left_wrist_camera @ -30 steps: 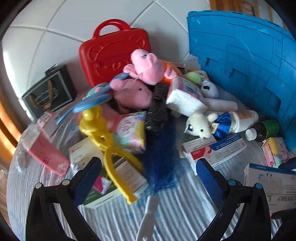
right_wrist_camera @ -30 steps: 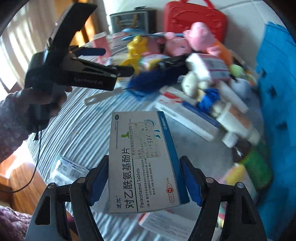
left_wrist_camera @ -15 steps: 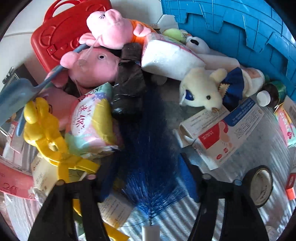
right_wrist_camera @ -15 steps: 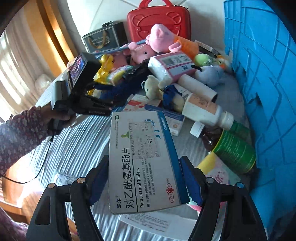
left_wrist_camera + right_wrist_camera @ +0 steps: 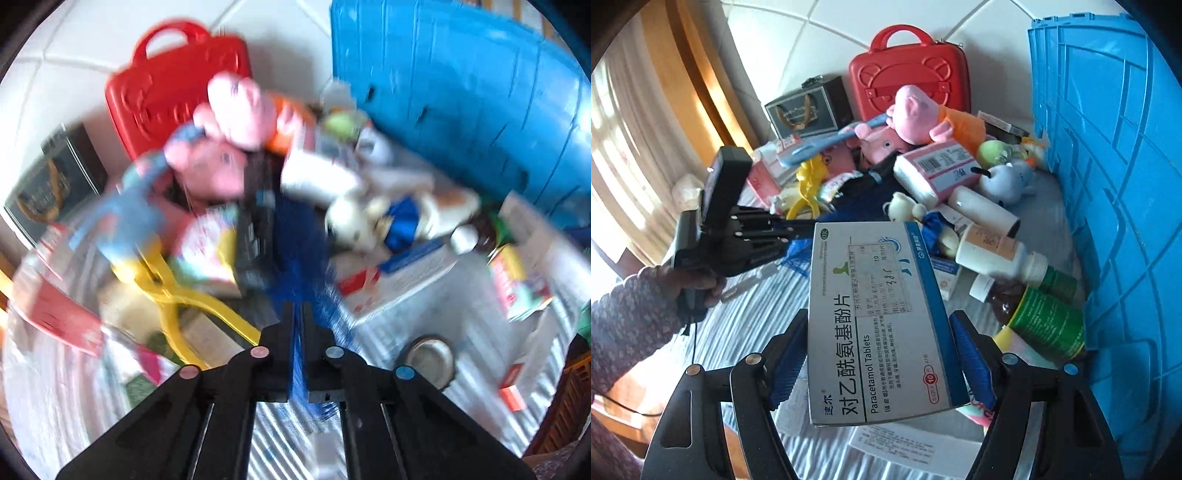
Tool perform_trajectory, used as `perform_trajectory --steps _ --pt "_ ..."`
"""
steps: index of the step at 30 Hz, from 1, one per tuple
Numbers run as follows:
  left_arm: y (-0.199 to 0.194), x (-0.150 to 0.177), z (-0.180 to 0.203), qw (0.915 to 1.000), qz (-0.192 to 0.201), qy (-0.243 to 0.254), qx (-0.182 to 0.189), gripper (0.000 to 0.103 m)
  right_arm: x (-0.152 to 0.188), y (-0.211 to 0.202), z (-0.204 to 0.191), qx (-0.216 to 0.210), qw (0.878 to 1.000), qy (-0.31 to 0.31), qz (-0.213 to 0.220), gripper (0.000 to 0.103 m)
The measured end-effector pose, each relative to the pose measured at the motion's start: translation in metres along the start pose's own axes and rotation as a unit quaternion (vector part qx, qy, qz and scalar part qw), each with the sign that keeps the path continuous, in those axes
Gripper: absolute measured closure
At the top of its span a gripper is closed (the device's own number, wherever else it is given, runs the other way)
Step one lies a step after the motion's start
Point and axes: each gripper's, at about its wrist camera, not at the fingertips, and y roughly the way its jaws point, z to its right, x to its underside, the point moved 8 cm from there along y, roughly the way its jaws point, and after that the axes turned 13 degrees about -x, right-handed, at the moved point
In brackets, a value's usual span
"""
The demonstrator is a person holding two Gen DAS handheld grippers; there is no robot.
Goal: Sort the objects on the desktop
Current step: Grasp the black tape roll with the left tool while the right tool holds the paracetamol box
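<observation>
My left gripper [image 5: 298, 314] is shut on the bristles of a blue brush [image 5: 301, 243], whose white handle hangs below the jaws; this view is blurred. In the right wrist view the left gripper [image 5: 803, 230] reaches in from the left, held by a hand in a patterned sleeve [image 5: 631, 317], with blue bristles [image 5: 798, 256] below it. My right gripper [image 5: 877, 325] is shut on a white and blue paracetamol box [image 5: 875, 295], which it holds above the striped tablecloth [image 5: 757, 317].
A heap lies behind: red case [image 5: 908, 85], pink plush pigs [image 5: 919, 114], yellow tongs [image 5: 173, 295], tissue pack [image 5: 934, 166], white bottle [image 5: 1001, 254], green bottle [image 5: 1049, 325], dark box [image 5: 809, 107]. A blue crate [image 5: 1108, 184] walls the right. A tape roll [image 5: 428, 358] lies near.
The left jaws went from wide open to shut on the brush bristles, and that gripper has since drawn back from the heap. The right gripper rose with the box still in it.
</observation>
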Motion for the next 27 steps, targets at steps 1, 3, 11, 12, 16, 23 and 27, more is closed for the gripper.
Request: perform_trajectory --steps 1,3,11,12,16,23,27 --pt "-0.013 -0.009 -0.002 0.9999 0.013 0.002 -0.002 0.102 -0.002 -0.002 -0.003 -0.001 1.0 -0.003 0.003 0.028" --pt "-0.029 -0.023 -0.002 0.9995 0.03 0.01 -0.008 0.102 -0.005 -0.008 -0.011 -0.009 1.0 -0.009 0.01 0.028" --pt "-0.004 0.01 0.012 0.9993 -0.037 -0.004 -0.011 0.102 -0.009 -0.021 -0.019 -0.015 1.0 -0.02 0.017 0.028" --pt "-0.001 0.017 0.018 0.9991 -0.039 -0.003 -0.013 0.102 -0.009 -0.024 -0.019 -0.018 0.999 -0.021 0.019 0.028" --pt "0.007 0.039 0.034 0.9978 -0.06 -0.004 -0.026 0.102 -0.007 -0.031 -0.016 -0.012 0.999 -0.029 0.02 0.028" --pt "0.018 0.054 0.079 0.9971 -0.074 -0.005 0.013 0.102 0.0 -0.033 -0.001 -0.009 1.0 -0.018 0.011 0.028" --pt "0.017 0.05 0.104 0.9955 -0.066 -0.013 0.067 0.102 0.003 -0.032 0.003 -0.011 1.0 -0.015 0.008 0.028"
